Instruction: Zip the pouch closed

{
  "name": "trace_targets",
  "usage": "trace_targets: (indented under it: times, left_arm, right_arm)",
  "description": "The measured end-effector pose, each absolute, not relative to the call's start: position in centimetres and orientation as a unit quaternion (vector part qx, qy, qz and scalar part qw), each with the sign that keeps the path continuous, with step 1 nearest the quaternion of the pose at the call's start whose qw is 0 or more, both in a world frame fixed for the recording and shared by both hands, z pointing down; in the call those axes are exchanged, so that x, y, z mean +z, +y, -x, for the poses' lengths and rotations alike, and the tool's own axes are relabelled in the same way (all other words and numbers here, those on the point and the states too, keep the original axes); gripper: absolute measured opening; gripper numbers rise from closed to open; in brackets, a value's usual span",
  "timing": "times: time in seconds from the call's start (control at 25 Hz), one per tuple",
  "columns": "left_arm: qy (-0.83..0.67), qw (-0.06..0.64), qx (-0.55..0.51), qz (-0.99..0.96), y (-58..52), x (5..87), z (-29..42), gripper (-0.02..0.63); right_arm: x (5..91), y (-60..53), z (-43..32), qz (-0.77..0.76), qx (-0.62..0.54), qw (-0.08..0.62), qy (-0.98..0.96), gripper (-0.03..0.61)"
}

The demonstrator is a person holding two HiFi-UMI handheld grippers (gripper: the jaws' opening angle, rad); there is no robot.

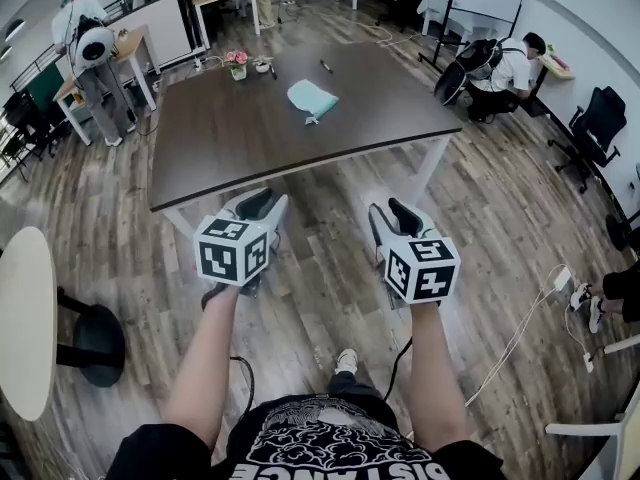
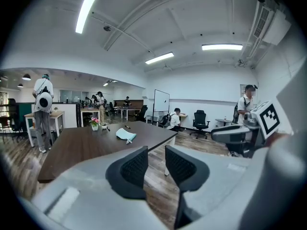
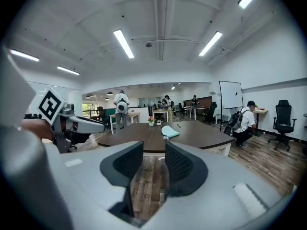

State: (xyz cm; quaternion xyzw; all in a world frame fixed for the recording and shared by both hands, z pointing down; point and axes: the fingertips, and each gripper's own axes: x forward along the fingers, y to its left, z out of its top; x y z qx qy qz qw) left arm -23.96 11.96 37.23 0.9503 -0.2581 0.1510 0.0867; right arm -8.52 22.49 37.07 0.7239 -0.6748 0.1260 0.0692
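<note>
Lying on the table (image 1: 230, 138), the pouch (image 1: 312, 99); left hand-held gripper (image 2: 156, 155), right hand-held gripper (image 3: 154, 152) parted, empty.

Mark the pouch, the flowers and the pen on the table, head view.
pouch (image 1: 311, 98), head view, middle of its light blue body.
flowers (image 1: 236, 58), head view, the pink blooms.
pen (image 1: 326, 66), head view, middle of its barrel.

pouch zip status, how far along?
Done: nothing visible; the pouch lies on the table, far from both grippers, zipper too small to read. In hand: nothing; left gripper and right gripper hang short of the table, jaws apart, empty. Left: reach the pouch, steady it, pull the zipper.
</note>
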Motion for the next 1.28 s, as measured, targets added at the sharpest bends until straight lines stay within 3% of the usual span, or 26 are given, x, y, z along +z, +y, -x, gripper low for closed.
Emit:
trace_targets:
  times: [0.24, 0.76, 1.28]
  left_arm:
    - [-0.275, 0.097, 0.151, -0.945, 10.6, 37.3, 20.4, 0.145]
    - [-0.306, 0.108, 0.149, -0.934, 8.9, 36.9, 16.7, 0.201]
    - [-0.326, 0.103, 0.153, -0.927, 7.4, 36.9, 16.2, 0.281]
  right_arm:
    - [37.3, 20.8, 4.1, -0.72, 0.132, 0.063, -0.679, 0.175]
    - [37.1, 18.1, -0.3, -0.694, 0.143, 0.047, -0.704, 0.335]
    - [36.7, 16.0, -2.5, -0.696, 0.137, 0.053, -0.703, 0.396]
